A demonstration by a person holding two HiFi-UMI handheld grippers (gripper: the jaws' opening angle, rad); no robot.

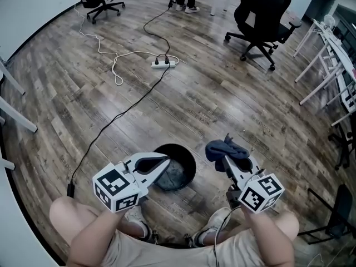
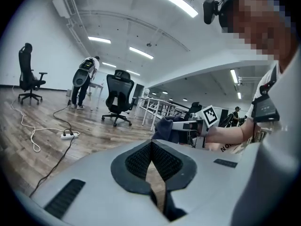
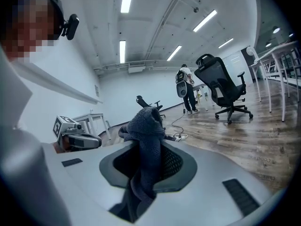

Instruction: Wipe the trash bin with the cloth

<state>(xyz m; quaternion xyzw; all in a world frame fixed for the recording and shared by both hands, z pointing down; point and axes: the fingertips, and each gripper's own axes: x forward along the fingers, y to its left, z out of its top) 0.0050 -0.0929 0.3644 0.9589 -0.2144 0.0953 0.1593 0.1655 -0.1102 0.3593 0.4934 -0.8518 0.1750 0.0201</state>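
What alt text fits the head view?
A person holds two grippers over a wooden floor: the right gripper is shut on a dark blue cloth, the left gripper shut and empty above a black trash bin. Office chairs and a power strip lie beyond.

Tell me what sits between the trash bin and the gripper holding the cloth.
Nothing: in the head view only bare wood floor separates the trash bin from the right gripper, which is shut on the cloth.

I see a wood-plank floor (image 1: 233, 110). A black trash bin (image 1: 192, 158) stands at its near edge. Farther out lies a white power strip (image 1: 165, 63) with a black cable (image 1: 119, 121) and a white cable (image 1: 103, 52). Office chairs (image 1: 261, 15) stand at the far edge.
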